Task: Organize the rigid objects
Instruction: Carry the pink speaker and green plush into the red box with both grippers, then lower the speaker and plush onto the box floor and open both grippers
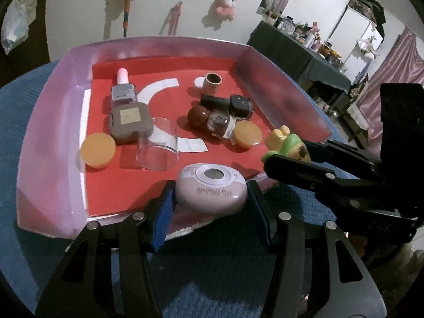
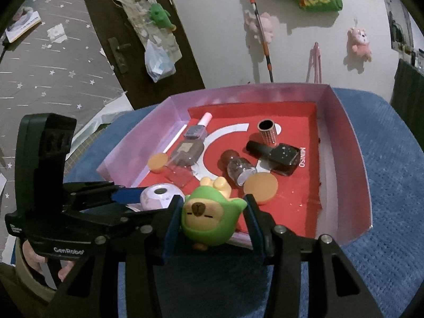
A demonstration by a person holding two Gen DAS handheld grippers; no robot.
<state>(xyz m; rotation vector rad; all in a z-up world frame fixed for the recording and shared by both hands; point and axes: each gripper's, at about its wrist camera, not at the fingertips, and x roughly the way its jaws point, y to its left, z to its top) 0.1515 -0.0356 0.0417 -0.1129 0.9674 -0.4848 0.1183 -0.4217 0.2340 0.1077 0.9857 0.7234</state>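
Pink-walled and red-floored, the tray (image 1: 47,143) rests on a blue towel (image 1: 16,122). At its near edge, a pink oval case (image 1: 212,188) is clamped in the left tongs (image 1: 210,201). Further right, a green-hooded capybara figurine (image 2: 209,217) is gripped between the right tongs (image 2: 212,218), above the tray's front rim.

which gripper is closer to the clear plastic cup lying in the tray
Left. The left gripper, holding the pink case, sits at the tray's near edge just in front of the clear cup. The right gripper, holding the green toy, is further along that edge.
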